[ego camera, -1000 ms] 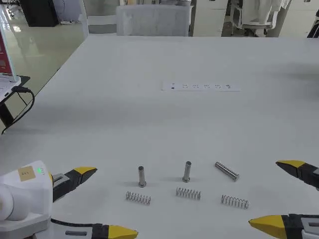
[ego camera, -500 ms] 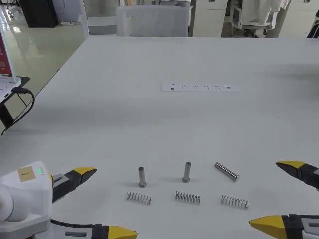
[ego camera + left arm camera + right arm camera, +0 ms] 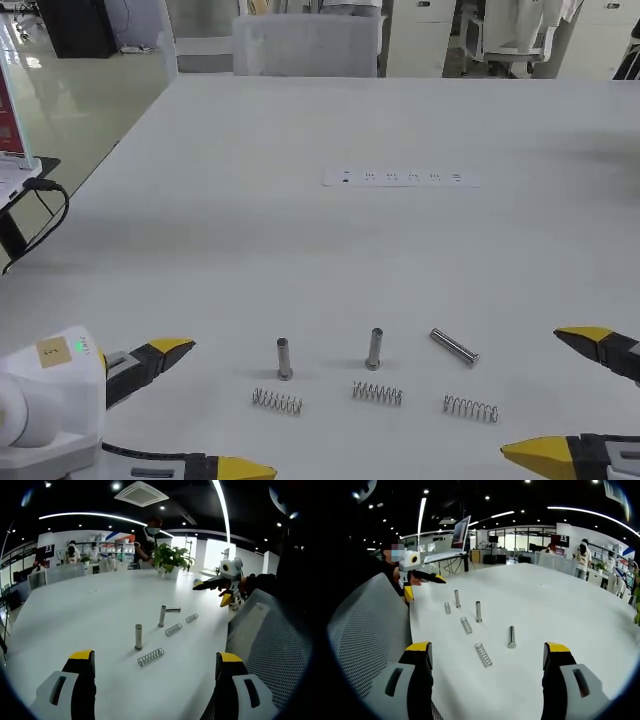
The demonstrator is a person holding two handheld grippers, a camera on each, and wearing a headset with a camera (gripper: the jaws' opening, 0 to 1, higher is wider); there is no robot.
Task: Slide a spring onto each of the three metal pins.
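Two metal pins stand upright on the white table (image 3: pixel 330 260): the left pin (image 3: pixel 284 358) and the middle pin (image 3: pixel 375 348). A third pin (image 3: pixel 454 346) lies flat to their right. Three springs (image 3: pixel 277 401) (image 3: pixel 377 394) (image 3: pixel 470 408) lie in a row just in front of the pins, one before each. My left gripper (image 3: pixel 215 407) is open at the near left, apart from the parts. My right gripper (image 3: pixel 545 395) is open at the near right, with nothing between its jaws. In the left gripper view the nearest pin (image 3: pixel 138 637) and spring (image 3: pixel 150 656) lie ahead of the jaws.
A flush power strip (image 3: pixel 400 177) sits mid-table beyond the pins. A grey chair (image 3: pixel 307 42) stands at the far edge. A black cable (image 3: pixel 40 195) hangs off the left side. A mesh chair back (image 3: pixel 365 630) is close behind the near edge.
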